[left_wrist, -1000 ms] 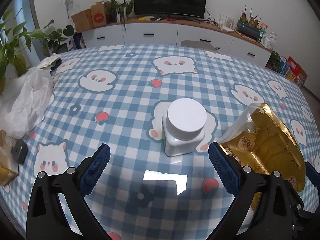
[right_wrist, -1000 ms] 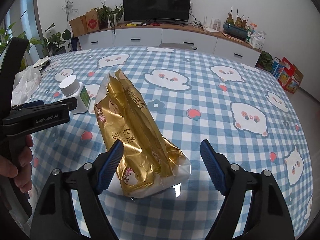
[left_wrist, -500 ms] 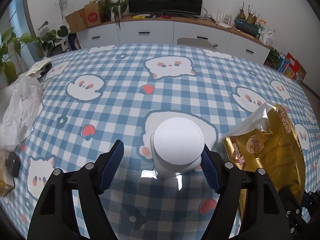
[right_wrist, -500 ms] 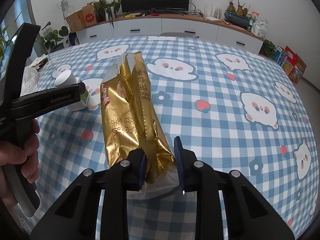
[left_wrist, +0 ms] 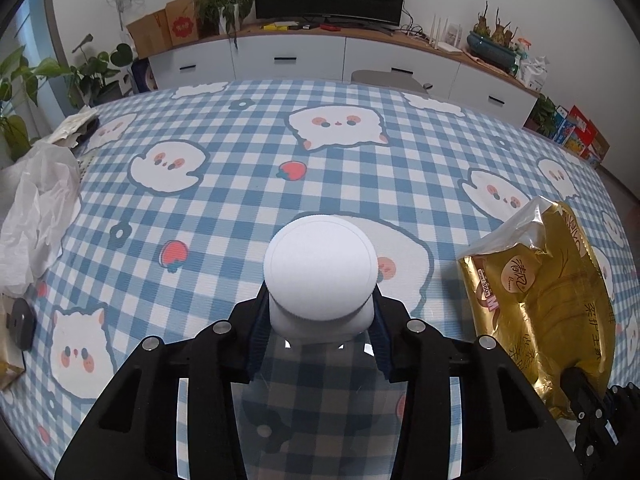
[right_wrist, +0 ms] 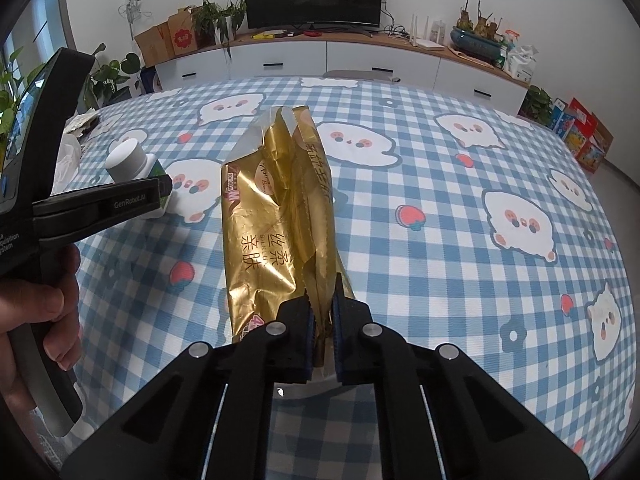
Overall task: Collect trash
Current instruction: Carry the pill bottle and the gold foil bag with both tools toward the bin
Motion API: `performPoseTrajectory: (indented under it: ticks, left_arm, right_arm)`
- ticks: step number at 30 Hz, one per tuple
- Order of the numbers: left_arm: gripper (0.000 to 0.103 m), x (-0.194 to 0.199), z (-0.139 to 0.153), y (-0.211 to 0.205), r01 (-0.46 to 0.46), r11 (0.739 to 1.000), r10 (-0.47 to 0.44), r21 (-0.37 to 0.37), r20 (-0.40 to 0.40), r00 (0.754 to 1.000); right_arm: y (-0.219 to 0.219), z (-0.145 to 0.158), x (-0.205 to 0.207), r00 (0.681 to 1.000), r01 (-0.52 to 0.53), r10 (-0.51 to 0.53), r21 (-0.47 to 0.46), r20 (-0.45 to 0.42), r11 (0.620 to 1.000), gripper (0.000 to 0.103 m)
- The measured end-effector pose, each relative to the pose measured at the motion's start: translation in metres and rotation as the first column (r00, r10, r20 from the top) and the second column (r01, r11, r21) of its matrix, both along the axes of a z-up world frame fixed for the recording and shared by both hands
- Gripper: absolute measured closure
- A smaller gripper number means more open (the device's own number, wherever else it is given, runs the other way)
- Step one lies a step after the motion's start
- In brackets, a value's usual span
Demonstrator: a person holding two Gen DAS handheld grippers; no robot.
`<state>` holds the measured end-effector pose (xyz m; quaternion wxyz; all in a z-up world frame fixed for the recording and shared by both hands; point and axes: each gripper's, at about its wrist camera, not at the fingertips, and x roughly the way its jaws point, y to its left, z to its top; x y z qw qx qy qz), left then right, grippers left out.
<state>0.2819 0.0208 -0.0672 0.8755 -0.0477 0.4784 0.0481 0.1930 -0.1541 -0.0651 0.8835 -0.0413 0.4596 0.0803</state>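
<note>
Both tongs closed: left tongs [left_wrist: 320, 332] on jar [left_wrist: 320, 268], right tongs [right_wrist: 322, 332] on wrapper [right_wrist: 276, 216].

Matte black plastic two-finger left gripper [left_wrist: 320, 332] at lower centre of its own view: angular forked arms, round silver screws, dark blue ribbed pads. Same build on black right gripper [right_wrist: 322, 334], lower centre. At left edge of right view, black pistol-style handle printed "GenRobot.AI" in white, bare hand [right_wrist: 38, 316] around grey grip.
</note>
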Motion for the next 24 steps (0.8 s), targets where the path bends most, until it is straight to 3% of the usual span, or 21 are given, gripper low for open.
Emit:
performPoseTrajectory:
  ticks: [11,16,24]
  left_arm:
    - [0.061,-0.020,0.011,-0.001,0.013,1.000,-0.013,0.000,-0.008,1.000]
    - [0.061,-0.040,0.011,-0.006,0.012,1.000,-0.013,-0.029,-0.019,1.000]
    - [0.061,-0.080,0.009,-0.014,0.038,0.999,-0.038,-0.001,-0.038,0.999]
  right_arm:
    - [-0.010,0.012,-0.004,0.999,0.020,-0.020,0.003,0.027,1.000,0.098]
    - [-0.014,0.018,-0.011,0.999,0.021,-0.021,0.001,0.037,1.000,0.098]
    - [-0.021,0.026,-0.032,0.999,0.018,-0.018,0.007,0.051,1.000,0.098]
